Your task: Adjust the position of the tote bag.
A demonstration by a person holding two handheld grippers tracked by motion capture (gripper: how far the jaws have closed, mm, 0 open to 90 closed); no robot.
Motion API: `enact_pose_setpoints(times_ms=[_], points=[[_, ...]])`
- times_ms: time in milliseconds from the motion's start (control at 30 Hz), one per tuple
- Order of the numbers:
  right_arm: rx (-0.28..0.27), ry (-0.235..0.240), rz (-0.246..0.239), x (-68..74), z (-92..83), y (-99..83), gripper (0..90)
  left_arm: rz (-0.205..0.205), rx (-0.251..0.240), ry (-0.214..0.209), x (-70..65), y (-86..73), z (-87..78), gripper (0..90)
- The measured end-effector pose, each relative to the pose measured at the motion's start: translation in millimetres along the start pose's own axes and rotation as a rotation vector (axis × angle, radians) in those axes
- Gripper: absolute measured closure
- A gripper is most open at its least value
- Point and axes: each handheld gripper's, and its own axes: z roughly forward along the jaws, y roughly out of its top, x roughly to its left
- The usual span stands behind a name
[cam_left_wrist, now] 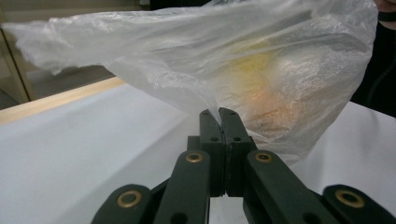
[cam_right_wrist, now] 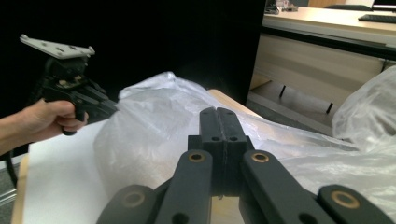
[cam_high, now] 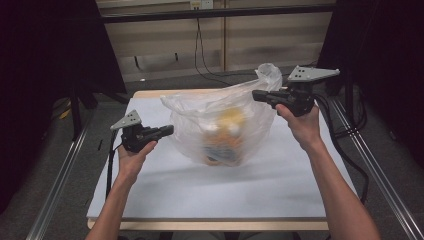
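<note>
Black jaws of the left gripper [cam_left_wrist: 219,114] pinch a fold of the clear plastic bag [cam_high: 220,125], which sits mid-table on the white table cover [cam_high: 150,195] with yellow and orange goods blurred inside. At the bag's far right, the right gripper [cam_high: 257,95] is clamped on film near the knotted top. The step looks like spreading or lifting the bag between both grips. Next, an even raise seems called for, lest the thin film tear.
</note>
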Motion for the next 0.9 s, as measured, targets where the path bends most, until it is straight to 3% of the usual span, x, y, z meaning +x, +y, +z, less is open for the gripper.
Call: enact_pose_setpoints(times_ms=[200,300,400,600,900], points=[[-0.011,0.019,-0.029,21.4,-14.7,-4.0,90.0,0.017,0.027,0.002,-4.4,-4.8,-8.1,89.9],[0.005,0.024,-0.055,33.9,-25.3,-11.1,90.0,0.029,0.033,-0.015,-12.7,-8.6,-14.4,89.9],[0.033,0.016,-0.059,35.3,-29.4,-20.5,90.0,0.04,0.034,-0.017,-18.2,-10.0,-16.8,90.0],[-0.002,0.018,-0.017,31.1,-37.1,-36.7,90.0,0.041,0.027,-0.032,-20.7,-13.9,-20.1,89.9],[0.056,0.032,0.03,30.2,-35.6,-74.7,90.0,0.022,0.038,-0.027,-17.8,-22.8,-24.4,89.8]])
